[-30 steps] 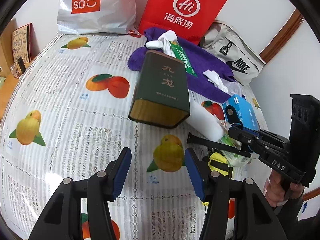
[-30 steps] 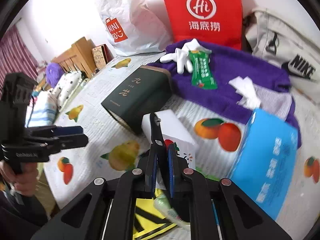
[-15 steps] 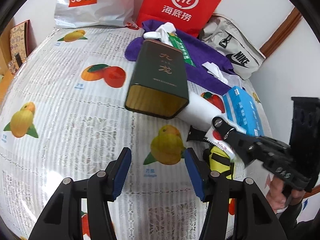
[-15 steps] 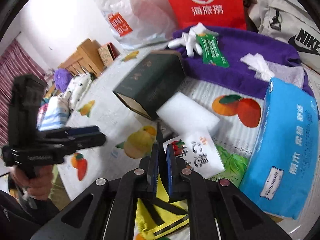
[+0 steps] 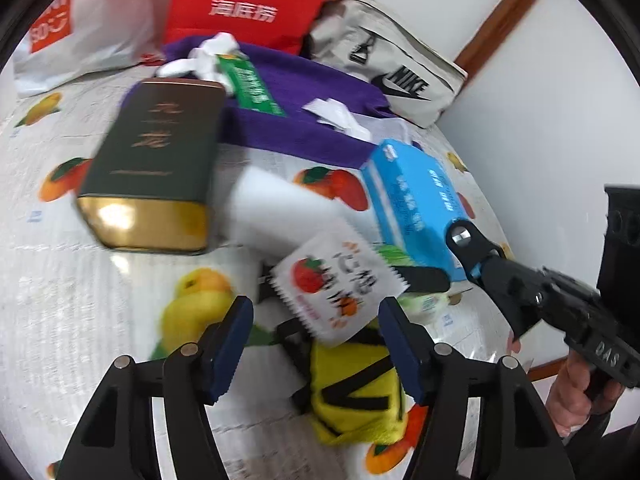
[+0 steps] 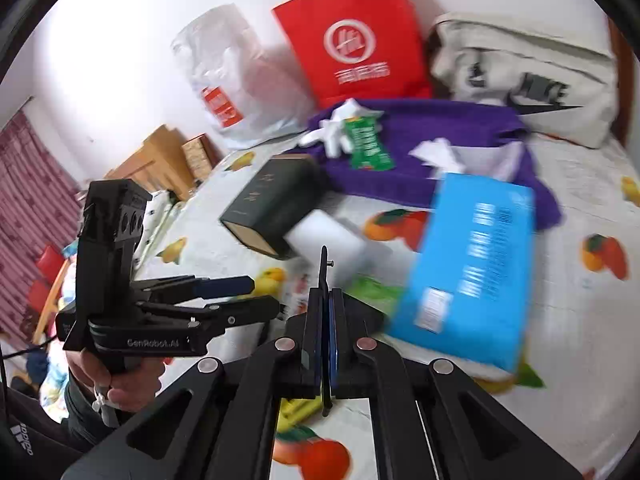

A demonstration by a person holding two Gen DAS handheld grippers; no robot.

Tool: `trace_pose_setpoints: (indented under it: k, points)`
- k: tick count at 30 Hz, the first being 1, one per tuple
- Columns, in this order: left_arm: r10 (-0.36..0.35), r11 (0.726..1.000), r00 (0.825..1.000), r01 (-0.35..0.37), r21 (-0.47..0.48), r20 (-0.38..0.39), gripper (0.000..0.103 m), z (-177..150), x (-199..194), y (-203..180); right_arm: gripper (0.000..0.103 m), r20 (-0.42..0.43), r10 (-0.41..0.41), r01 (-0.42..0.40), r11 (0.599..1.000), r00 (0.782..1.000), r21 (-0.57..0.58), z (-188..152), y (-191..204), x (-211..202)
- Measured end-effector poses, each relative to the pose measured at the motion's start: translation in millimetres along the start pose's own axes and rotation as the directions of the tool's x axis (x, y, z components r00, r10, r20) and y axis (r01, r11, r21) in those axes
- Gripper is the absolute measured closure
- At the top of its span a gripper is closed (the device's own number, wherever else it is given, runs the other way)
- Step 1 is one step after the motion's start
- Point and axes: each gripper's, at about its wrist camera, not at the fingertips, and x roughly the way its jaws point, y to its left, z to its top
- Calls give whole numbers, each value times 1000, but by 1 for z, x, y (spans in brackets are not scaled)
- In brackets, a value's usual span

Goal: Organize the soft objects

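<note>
White strawberry-print sachet [image 5: 338, 284] tilted above a crumpled yellow black-striped pouch [image 5: 356, 392].

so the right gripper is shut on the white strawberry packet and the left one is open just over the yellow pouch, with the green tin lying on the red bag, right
Not quite. The green tin lies on the fruit-print cloth, its far end against the purple towel; the red bag stands behind. The left wrist view shows it. The rest holds.

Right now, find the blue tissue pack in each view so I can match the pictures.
Left wrist view: blue tissue pack sits right of centre, behind the snack packet.
Right wrist view: blue tissue pack fills the right of centre.
Shared landmark: the red bag against the wall.
</note>
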Motion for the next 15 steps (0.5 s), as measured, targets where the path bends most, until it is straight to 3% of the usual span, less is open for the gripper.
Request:
trace_pose_setpoints:
  k: [4,15]
  points:
    - [-30,1000,1000,30,3,6,30,3,13,-10,100,2,-34,34,999,999,12,-20,-15,-15]
    - [-12,998,1000,13,-61,21,26,5,36,-9,100,-64,-61,64,996,996,56,-74,-50,-12]
